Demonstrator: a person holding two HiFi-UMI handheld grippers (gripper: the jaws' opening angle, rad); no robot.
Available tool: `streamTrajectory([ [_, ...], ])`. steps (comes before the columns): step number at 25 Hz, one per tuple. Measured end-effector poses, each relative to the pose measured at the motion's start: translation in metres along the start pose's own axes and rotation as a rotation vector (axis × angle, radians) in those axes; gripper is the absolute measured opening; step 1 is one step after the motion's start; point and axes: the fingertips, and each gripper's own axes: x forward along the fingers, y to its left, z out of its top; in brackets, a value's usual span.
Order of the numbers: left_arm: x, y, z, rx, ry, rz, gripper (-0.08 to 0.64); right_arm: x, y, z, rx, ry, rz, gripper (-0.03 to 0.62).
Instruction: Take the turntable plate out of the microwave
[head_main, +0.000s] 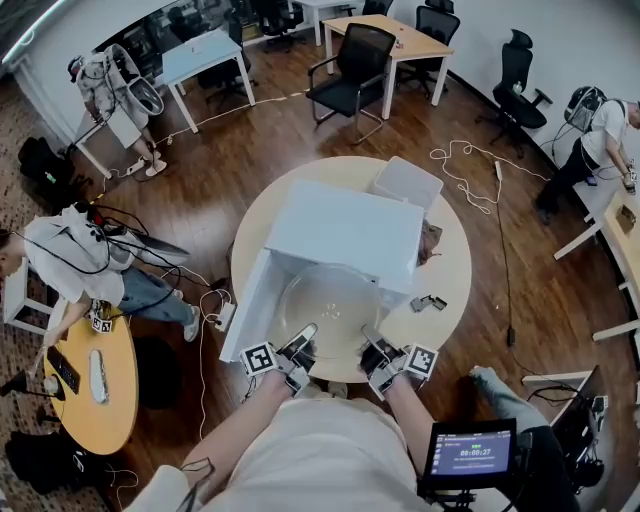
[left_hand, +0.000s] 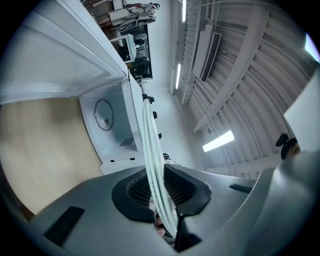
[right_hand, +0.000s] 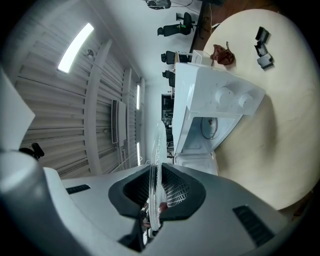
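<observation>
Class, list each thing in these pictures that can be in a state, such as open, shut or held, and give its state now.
microwave door: swung open.
turntable plate: held in the air in front of the microwave, gripped at its near rim.
left gripper: shut on the turntable plate's rim.
right gripper: shut on the turntable plate's rim.

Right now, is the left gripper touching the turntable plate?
Touching. The left gripper view shows the left gripper with both jaws clamped on the rim of the turntable plate.
</observation>
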Motion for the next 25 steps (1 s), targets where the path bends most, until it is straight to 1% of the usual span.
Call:
streamTrajectory([
  [3,-0.001,-0.006,-0.002,0.033,0.011,0.005,0.043,-0.001,0.004,0.0,-0.002,0.006,0.013,0.032],
  [10,-0.012,-0.011,0.002,0.048,-0.029,0.022,0.044,0.007,0.012,-0.006,0.006,0.032,0.066,0.032],
  [15,-0.015,-0.012,0.002,0.084,-0.032,0.022,0.046,0.006,0.014,-0.008,0.02,0.032,0.092,0.035],
  [19,-0.017,-0.008,0.007,0.075,-0.03,0.024,0.048,0.003,0.011,-0.005,0.032,0.013,0.088,0.035],
  [23,-0.018,-0.005,0.023,0.058,-0.042,0.027,0.048,0.005,0.012,0.0,0.022,-0.002,0.076,0.035],
  [25,-0.018,-0.007,0.03,0.063,-0.04,0.022,0.048,0.006,0.015,0.001,0.018,-0.013,0.075,0.035],
])
